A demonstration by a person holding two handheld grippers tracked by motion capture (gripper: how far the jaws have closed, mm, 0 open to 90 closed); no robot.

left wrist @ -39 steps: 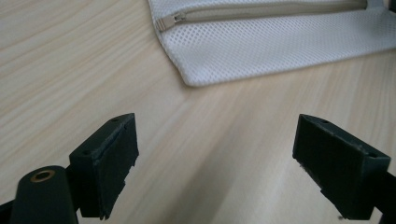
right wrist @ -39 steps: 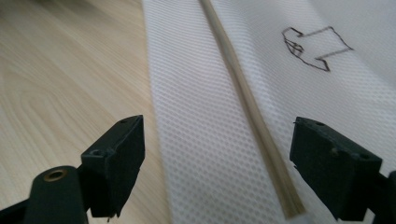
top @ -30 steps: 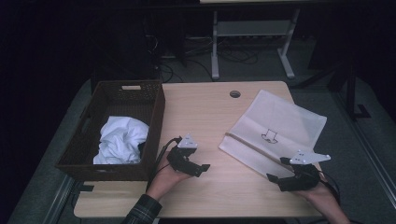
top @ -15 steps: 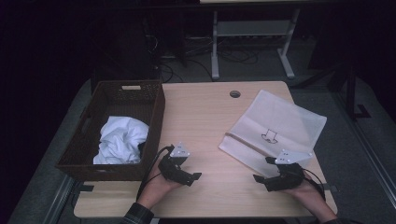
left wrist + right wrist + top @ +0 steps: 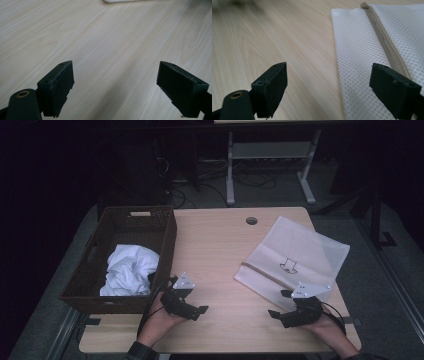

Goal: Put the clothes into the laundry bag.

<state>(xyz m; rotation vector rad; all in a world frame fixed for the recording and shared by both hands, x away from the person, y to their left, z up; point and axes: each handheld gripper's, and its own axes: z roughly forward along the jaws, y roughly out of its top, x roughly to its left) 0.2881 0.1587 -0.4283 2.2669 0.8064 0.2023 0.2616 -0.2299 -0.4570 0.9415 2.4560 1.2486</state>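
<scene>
With both the left gripper (image 5: 192, 306) and right gripper (image 5: 286, 306) gaping empty low in the frame, the right should probably pinch the white mesh bag (image 5: 295, 257) at centre right by its zipper (image 5: 384, 42) edge, sliding one jaw cleanly underneath.

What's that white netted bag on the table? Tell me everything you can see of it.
The mesh bag is a flat white pouch of fine netting that looks like a laundry bag. A tan zipper runs along it, seemingly zipped shut, and a small dark printed mark sits mid-panel. It lies flat on the table's right side, with the right gripper at its near edge, jaws open.
</scene>
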